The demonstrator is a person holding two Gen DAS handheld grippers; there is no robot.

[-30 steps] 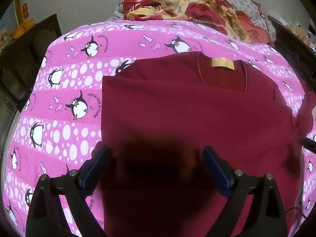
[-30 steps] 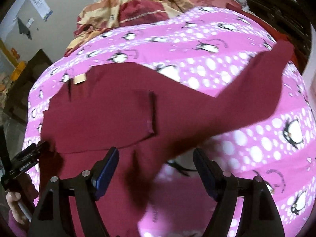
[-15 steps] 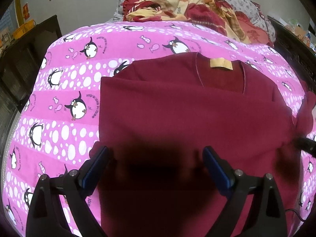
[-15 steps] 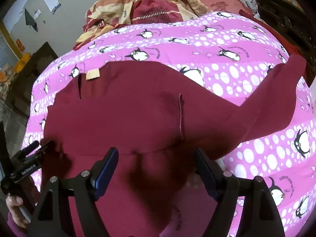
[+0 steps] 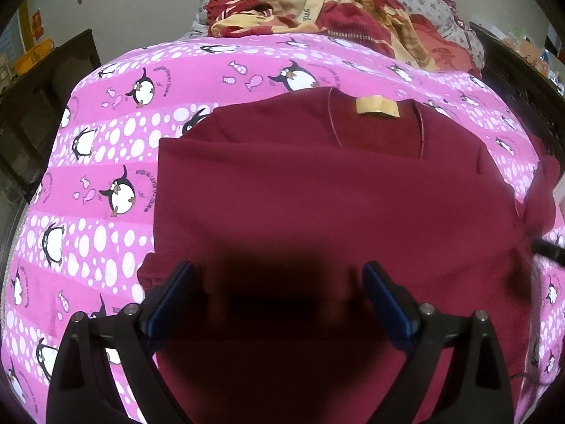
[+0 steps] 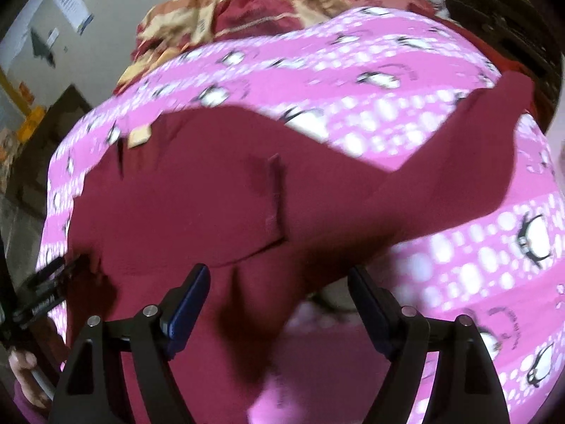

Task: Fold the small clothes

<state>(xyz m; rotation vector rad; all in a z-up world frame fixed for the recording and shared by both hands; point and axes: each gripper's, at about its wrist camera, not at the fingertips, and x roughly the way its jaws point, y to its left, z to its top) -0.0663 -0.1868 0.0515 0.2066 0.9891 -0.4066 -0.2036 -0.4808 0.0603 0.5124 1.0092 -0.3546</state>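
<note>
A dark red long-sleeved top (image 5: 317,205) lies flat on a pink penguin-print bedspread (image 5: 99,183), its tan neck label (image 5: 377,106) at the far side. Its left side is folded in over the body. My left gripper (image 5: 279,293) is open and empty, hovering over the lower body. In the right wrist view the top (image 6: 197,205) fills the left half; the folded sleeve's cuff (image 6: 273,190) lies on the body and the other sleeve (image 6: 469,162) stretches out to the right. My right gripper (image 6: 279,293) is open and empty above the hem. This view is blurred.
A crumpled red and yellow blanket (image 5: 317,7) is heaped at the head of the bed. Dark wooden furniture (image 5: 31,106) stands to the left and a dark bed frame (image 5: 522,81) to the right. The left gripper (image 6: 46,289) shows at the right wrist view's left edge.
The right wrist view has swung left and back right over the top, now blurred with motion. The left gripper has barely moved. Both stay open.
</note>
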